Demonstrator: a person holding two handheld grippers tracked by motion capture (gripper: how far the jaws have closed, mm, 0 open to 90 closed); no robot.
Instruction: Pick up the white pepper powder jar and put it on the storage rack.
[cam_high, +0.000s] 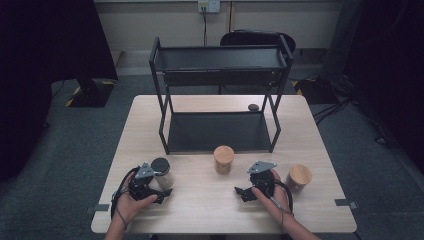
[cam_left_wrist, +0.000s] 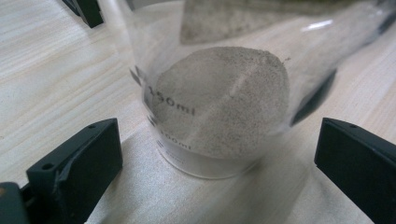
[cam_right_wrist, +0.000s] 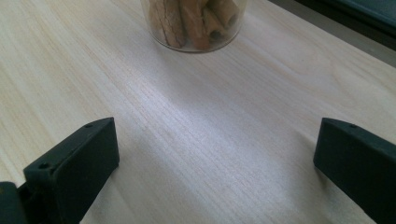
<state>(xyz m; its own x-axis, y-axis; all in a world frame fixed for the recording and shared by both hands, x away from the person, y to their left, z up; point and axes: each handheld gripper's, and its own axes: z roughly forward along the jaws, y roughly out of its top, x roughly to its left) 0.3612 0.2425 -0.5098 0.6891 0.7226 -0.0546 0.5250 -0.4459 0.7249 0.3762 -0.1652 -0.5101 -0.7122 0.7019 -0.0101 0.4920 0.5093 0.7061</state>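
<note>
Right now my left tongs (cam_high: 159, 192) are spread wide, and nothing is pinched in them. In the left gripper view the glass jar of grey powder (cam_left_wrist: 219, 107) stands straight ahead, just past the two black tips and in line with the gap between them. It stands upright on the worktop (cam_high: 200, 205), so its long way runs up and down. From the high view I see its dark lid (cam_high: 160, 165), and the jar sits just beside my left hand (cam_high: 131, 200). So I think the left side is the one to take it, with a short push forward until the glass is between the tips.

My right tongs (cam_high: 242, 192) are spread wide too, and they hold nothing. Ahead of them, a bit farther off, is the jar of brown sticks (cam_right_wrist: 194, 23), the one with the wooden lid in the middle of the worktop. Another wooden-lidded jar (cam_high: 299, 177) stands close by my right hand (cam_high: 272, 195).

Behind the jars is a black two-level rack (cam_high: 220, 95).

On the powder jar I can read fill marks: "150ml" and, lower down, what looks like "100ml". I see no brand name.
</note>
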